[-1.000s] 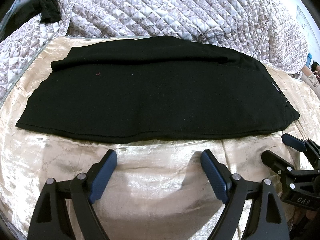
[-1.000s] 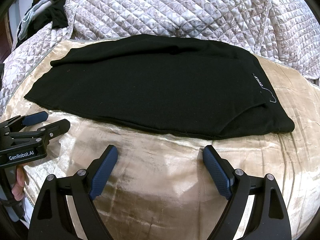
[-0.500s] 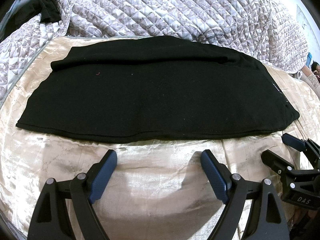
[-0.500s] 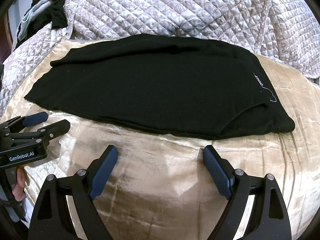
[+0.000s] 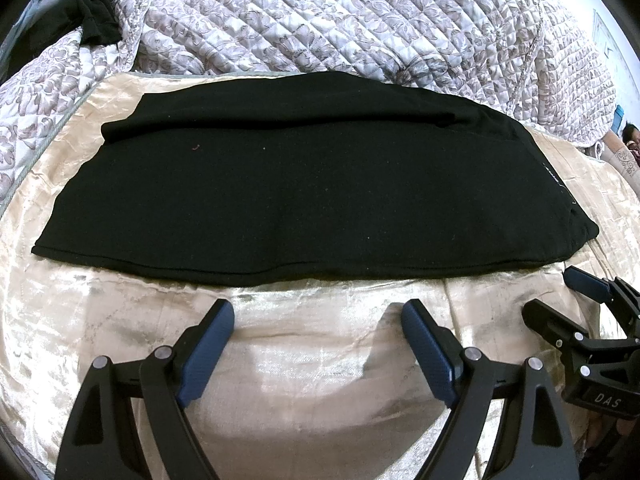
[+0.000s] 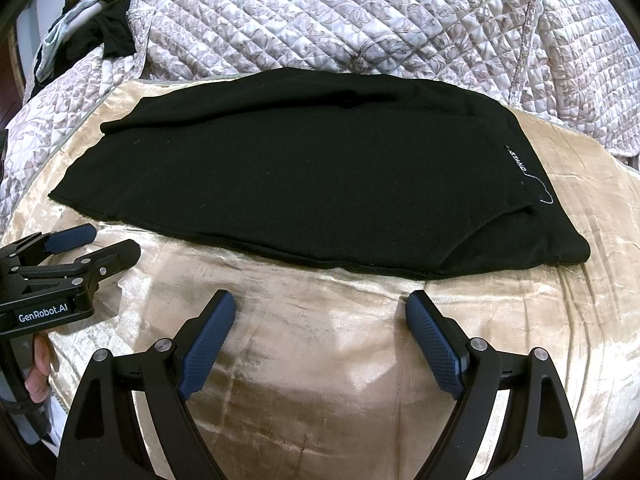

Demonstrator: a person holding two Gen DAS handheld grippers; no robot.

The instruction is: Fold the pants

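Both hand-held grippers, left (image 5: 318, 322) and right (image 6: 320, 316), gape wide over bare sheet (image 5: 312, 392) beside the pants' (image 5: 304, 184) near edge.

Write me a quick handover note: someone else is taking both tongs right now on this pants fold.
Left tongs: open, empty, held over the gold cover short of the near edge of the pants.
Right tongs: open, empty, in the same position further right.
Black pants: laid flat across the cover, one leg on the other, in a long strip; white label at the right end. Quilt bunched behind.
Done: lengthwise fold, by the look of it.
Left: fold the strip end to end, probably once or twice.
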